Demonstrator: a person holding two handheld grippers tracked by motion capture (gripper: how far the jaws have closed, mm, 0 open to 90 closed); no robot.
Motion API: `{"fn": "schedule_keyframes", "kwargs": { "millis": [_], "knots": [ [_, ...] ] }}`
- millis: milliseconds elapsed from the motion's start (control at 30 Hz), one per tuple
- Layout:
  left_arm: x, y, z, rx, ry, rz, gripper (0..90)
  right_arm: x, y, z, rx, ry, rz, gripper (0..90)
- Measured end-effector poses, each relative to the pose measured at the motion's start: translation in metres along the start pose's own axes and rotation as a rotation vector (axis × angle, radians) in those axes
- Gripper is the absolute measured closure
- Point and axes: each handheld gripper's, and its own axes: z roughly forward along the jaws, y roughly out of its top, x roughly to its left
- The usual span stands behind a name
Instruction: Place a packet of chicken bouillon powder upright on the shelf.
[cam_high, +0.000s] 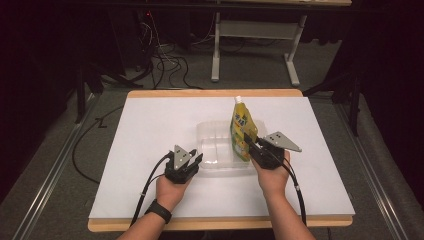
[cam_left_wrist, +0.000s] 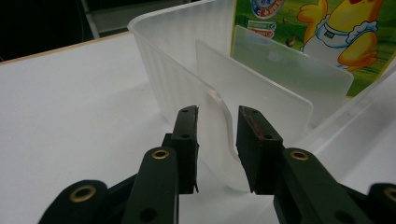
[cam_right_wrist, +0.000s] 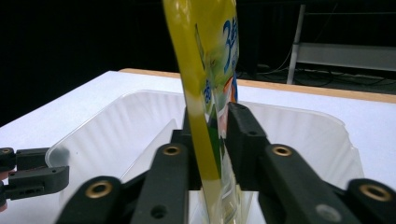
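On the left, my left gripper (cam_high: 191, 162) straddles the near wall of the clear bin (cam_left_wrist: 177, 56). Its jaws stand narrow either side of that wall with a visible gap, so nothing is clamped. To the right, the yellow pouch (cam_high: 242, 127) stands upright in the bin's right compartment, beside the divider (cam_left_wrist: 261, 88). My right gripper (cam_right_wrist: 212, 135) has it between its jaws. They sit close on both faces, but I can't tell if they press. I judge the placing step is ending. Next I must ease both grippers back without tipping the pouch.
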Motion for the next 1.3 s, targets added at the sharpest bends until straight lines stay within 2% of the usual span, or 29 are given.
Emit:
{"fn": "schedule_keyframes", "kwargs": {
  "millis": [167, 233, 467, 667, 833, 967, 1000, 1067, 1233, 1300],
  "knots": [
    [0.001, 0.000, 0.000, -0.001, -0.001, -0.005, 65.2, -0.001, 0.000, 0.001, 0.019, 0.007, -0.004, 62.8],
    [0.001, 0.000, 0.000, 0.000, -0.003, -0.008, 64.3, -0.001, -0.001, 0.002, 0.024, 0.010, -0.003, 60.6],
    [0.006, 0.003, -0.006, -0.001, -0.034, -0.030, 50.4, -0.002, -0.001, -0.001, 0.051, 0.029, -0.039, 43.7],
    [0.010, 0.006, -0.018, -0.007, -0.065, -0.044, 37.9, -0.004, -0.001, -0.012, 0.059, 0.062, -0.068, 29.7],
    [0.014, 0.007, -0.031, 0.008, -0.063, -0.019, 34.3, -0.011, -0.004, -0.027, 0.068, 0.077, -0.093, 24.9],
    [0.024, 0.006, -0.042, 0.036, -0.042, -0.008, 30.1, -0.022, -0.007, -0.047, 0.082, 0.063, -0.103, 22.8],
    [0.027, 0.005, -0.045, 0.039, -0.033, -0.011, 26.9, -0.031, -0.011, -0.056, 0.075, 0.055, -0.102, 22.2],
    [0.033, 0.003, -0.053, 0.046, -0.017, -0.010, 26.0, -0.035, -0.013, -0.060, 0.077, 0.050, -0.100, 22.2],
    [0.052, -0.009, -0.080, 0.065, 0.020, -0.008, 24.2, -0.067, -0.026, -0.088, 0.079, 0.000, -0.022, 21.2],
    [0.057, -0.019, -0.091, 0.060, 0.032, -0.010, 23.7, -0.077, -0.031, -0.097, 0.077, -0.015, 0.002, 20.8]
  ]
}}
